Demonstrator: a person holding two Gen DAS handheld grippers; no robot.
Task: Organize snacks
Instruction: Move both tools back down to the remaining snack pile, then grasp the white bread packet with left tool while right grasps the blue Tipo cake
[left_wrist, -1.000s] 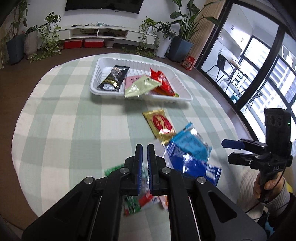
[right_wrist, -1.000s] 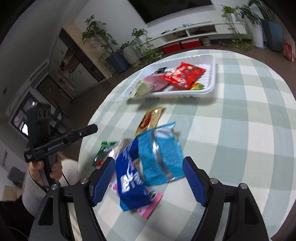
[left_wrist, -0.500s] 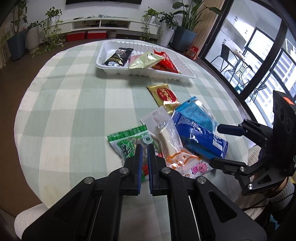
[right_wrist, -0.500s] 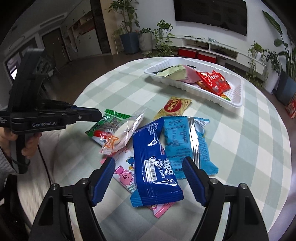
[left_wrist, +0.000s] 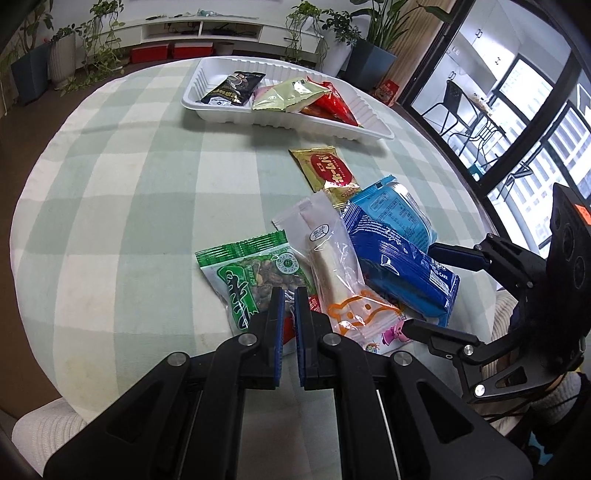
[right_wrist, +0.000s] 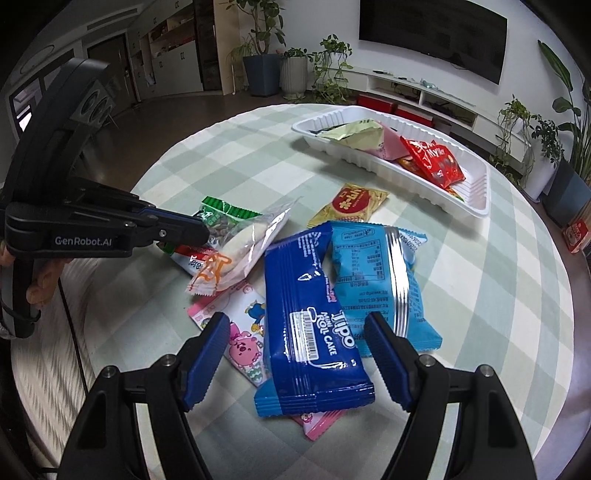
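Observation:
Several snack packs lie in a heap on the checked tablecloth: a dark blue roll-cake pack (right_wrist: 314, 317) (left_wrist: 402, 269), a light blue pack (right_wrist: 380, 273), a clear pack with an orange print (left_wrist: 336, 273) (right_wrist: 236, 254), a green pack (left_wrist: 251, 280), a pink cartoon pack (right_wrist: 243, 339) and a gold-red pack (left_wrist: 325, 173) (right_wrist: 351, 205). My left gripper (left_wrist: 289, 295) is shut and empty, just above the green pack's near edge. My right gripper (right_wrist: 295, 332) is open, its fingers either side of the dark blue pack. The white tray (left_wrist: 207, 107) (right_wrist: 476, 199) holds several packs.
The round table's edge runs close to both grippers. Potted plants (right_wrist: 258, 55), a low TV shelf (left_wrist: 207, 29) and glass doors (left_wrist: 517, 110) surround the table. A red box (right_wrist: 576, 236) sits on the floor at the right.
Both grippers have pulled back toward the near table edge and dropped lower over the heap. The right gripper has swung around to straddle the dark blue pack. The left stays shut.

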